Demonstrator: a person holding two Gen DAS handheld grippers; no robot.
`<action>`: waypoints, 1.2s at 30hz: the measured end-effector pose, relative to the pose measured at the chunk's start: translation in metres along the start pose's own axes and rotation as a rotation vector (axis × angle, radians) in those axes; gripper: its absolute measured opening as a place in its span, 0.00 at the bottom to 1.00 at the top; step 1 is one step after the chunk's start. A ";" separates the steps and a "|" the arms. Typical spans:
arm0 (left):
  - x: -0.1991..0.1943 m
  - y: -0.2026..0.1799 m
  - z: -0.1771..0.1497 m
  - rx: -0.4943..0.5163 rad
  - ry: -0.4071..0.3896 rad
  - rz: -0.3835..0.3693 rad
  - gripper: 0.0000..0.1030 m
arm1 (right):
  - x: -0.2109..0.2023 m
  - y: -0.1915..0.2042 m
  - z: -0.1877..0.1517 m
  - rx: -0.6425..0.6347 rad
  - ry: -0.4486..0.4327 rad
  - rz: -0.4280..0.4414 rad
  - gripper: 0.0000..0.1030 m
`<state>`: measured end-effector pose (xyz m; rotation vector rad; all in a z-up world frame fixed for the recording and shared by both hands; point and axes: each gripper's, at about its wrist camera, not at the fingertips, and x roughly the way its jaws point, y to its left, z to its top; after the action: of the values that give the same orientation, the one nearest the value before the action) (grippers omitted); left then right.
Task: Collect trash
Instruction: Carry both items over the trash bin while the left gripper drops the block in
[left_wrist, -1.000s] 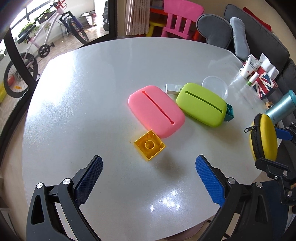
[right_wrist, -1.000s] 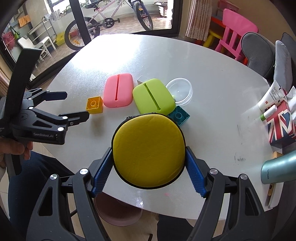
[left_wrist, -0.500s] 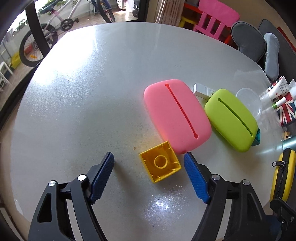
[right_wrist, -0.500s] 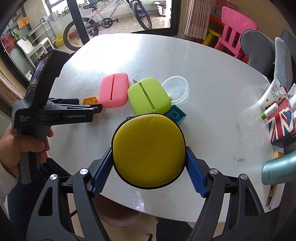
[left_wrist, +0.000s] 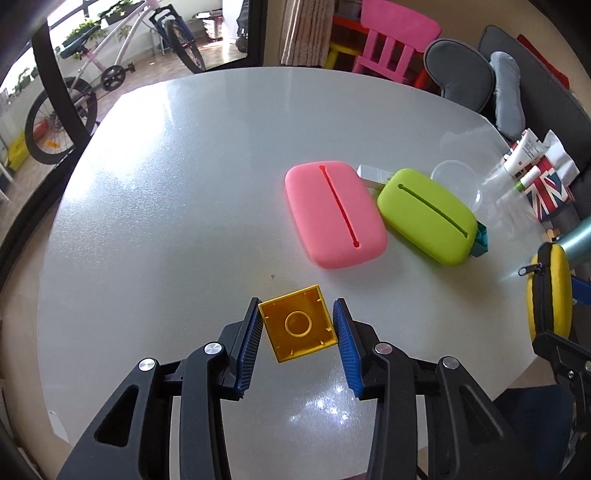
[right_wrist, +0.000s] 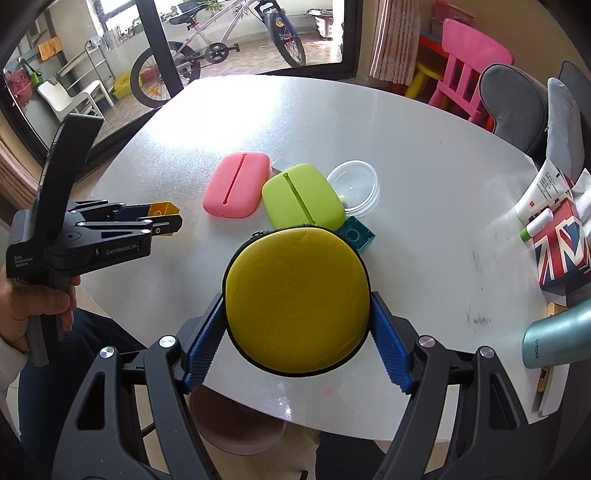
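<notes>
Pickup of the yellow block (left_wrist: 298, 328) is the step in hand: the left gripper (left_wrist: 298, 332) has its jaws closed against the block's two sides, hollow underside facing the camera, near the front left of the counter (left_wrist: 184, 184). From the right wrist view the block (right_wrist: 162, 211) appears lifted a little off the surface, though that is hard to be sure of. Further right lie a pink pouch (left_wrist: 334, 212) and a green pouch (left_wrist: 426, 216) side by side, with a teal block (right_wrist: 356, 233) tucked just beside the green one and a clear lid (right_wrist: 354, 186) behind it. The right gripper (right_wrist: 297, 314) has its jaws clamped on a round yellow case (right_wrist: 297, 301), held above the counter's near edge. Next, I judge, the block needs carrying to a bin; a dark pink bowl-like vessel (right_wrist: 236, 424) shows below the counter edge and may serve.
</notes>
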<state>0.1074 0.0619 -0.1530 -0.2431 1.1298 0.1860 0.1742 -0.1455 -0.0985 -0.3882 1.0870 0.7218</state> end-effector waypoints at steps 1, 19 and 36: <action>-0.007 -0.002 -0.004 0.017 -0.007 -0.007 0.38 | -0.003 0.001 -0.001 -0.003 -0.003 -0.001 0.72; -0.118 -0.055 -0.075 0.220 -0.146 -0.126 0.38 | -0.085 0.045 -0.067 -0.057 -0.078 0.007 0.72; -0.131 -0.080 -0.152 0.274 -0.080 -0.210 0.38 | -0.119 0.072 -0.134 -0.074 -0.066 0.026 0.72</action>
<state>-0.0577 -0.0608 -0.0874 -0.1081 1.0297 -0.1435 0.0031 -0.2166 -0.0447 -0.4107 1.0072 0.7944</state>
